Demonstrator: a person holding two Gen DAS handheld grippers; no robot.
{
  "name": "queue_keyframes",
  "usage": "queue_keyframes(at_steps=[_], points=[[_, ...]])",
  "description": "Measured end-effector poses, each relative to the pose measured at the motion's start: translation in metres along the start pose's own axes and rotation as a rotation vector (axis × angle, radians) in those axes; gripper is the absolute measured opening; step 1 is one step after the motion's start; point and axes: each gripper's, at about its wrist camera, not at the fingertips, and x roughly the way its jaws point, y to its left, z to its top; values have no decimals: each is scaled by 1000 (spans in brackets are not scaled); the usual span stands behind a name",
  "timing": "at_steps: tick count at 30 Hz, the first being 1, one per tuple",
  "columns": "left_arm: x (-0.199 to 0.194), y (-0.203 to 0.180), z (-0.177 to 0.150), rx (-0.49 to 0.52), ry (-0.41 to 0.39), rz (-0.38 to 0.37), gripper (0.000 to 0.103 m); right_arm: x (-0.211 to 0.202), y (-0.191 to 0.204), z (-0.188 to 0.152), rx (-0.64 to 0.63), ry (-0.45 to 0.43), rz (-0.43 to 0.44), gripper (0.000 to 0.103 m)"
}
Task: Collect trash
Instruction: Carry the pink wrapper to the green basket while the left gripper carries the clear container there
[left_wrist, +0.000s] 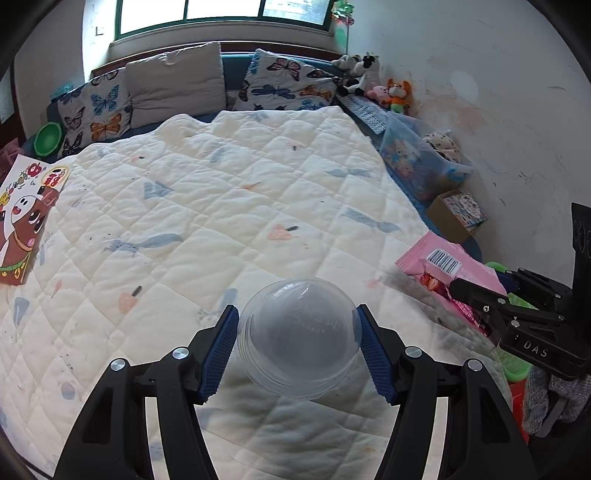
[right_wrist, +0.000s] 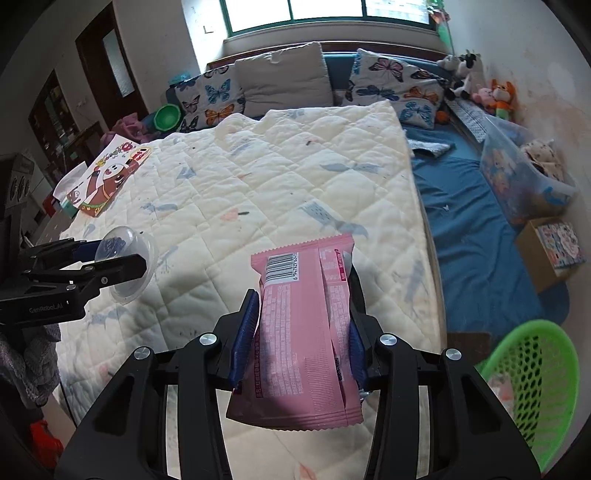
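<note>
Bedroom w/ quilted bed (left_wrist: 221, 206): 1 clear dome lid (left_wrist: 299, 336), centre-bottom, clamped in left tool (left_wrist: 297, 350). 1 pink wrapper (right_wrist: 306, 332), barcode visible, clamped in right tool (right_wrist: 299, 339). 1 green basket (right_wrist: 532, 387) lower right. Tool bodies read "DAS", "GenRoboAI".

Two hand-held grippers: left hand-held gripper (left_wrist: 297, 345), right hand-held gripper (right_wrist: 301, 341). One clear plastic dome lid (left_wrist: 299, 339). One pink snack wrapper (right_wrist: 304, 332). One green mesh basket (right_wrist: 532, 387). One quilt (left_wrist: 221, 206). Three butterfly pillows (left_wrist: 98, 110), one plain cushion (left_wrist: 177, 79). One cartoon paper bag (left_wrist: 26, 221). One cardboard box (right_wrist: 550, 254). One green bowl (left_wrist: 47, 138).
</note>
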Motion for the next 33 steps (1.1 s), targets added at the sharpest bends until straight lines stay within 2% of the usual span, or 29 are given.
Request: queue_keyframes(at_steps=[7, 16, 33], points=[[-11, -34, -5, 50, -15, -35, 62, -38, -18, -28, 35, -44, -34, 43], [-13, -86, -4, 123, -18, -82, 62, -81, -59, -60, 104, -78, -111, 43], [-1, -198, -1, 261, 5, -176, 62, -142, -174, -125, 297, -90, -329, 46]])
